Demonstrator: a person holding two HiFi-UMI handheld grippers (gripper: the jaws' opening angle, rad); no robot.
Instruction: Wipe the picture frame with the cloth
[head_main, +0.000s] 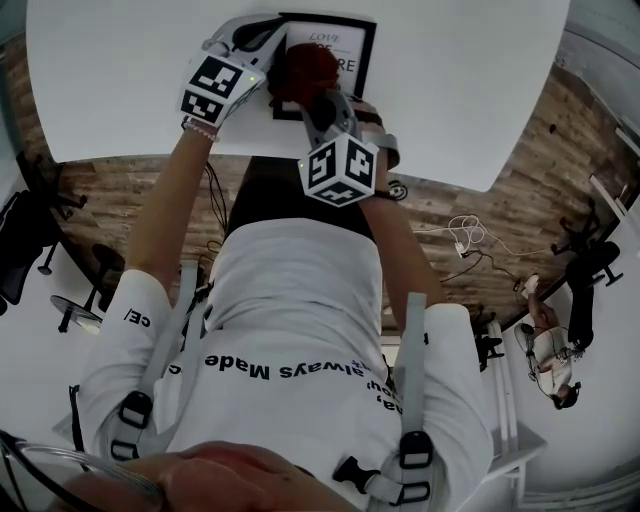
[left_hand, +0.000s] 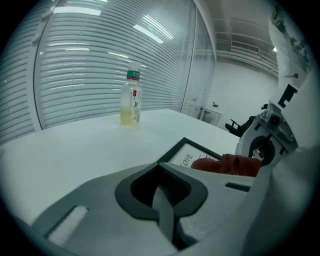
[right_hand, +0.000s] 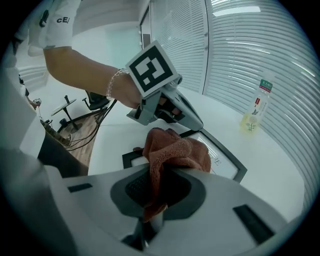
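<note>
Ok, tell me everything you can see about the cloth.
The cloth is reddish-brown with a fuzzy, towel-like pile, so it looks like terry or microfibre. It is bunched into a loose wad, not spread flat. One end is pinched between the jaws of the right gripper, which are shut on it. The rest bulges out past the jaw tips. It sits over the near part of the black picture frame that lies on the white table, and it appears to rest on the glass. Nothing else touches it.
</note>
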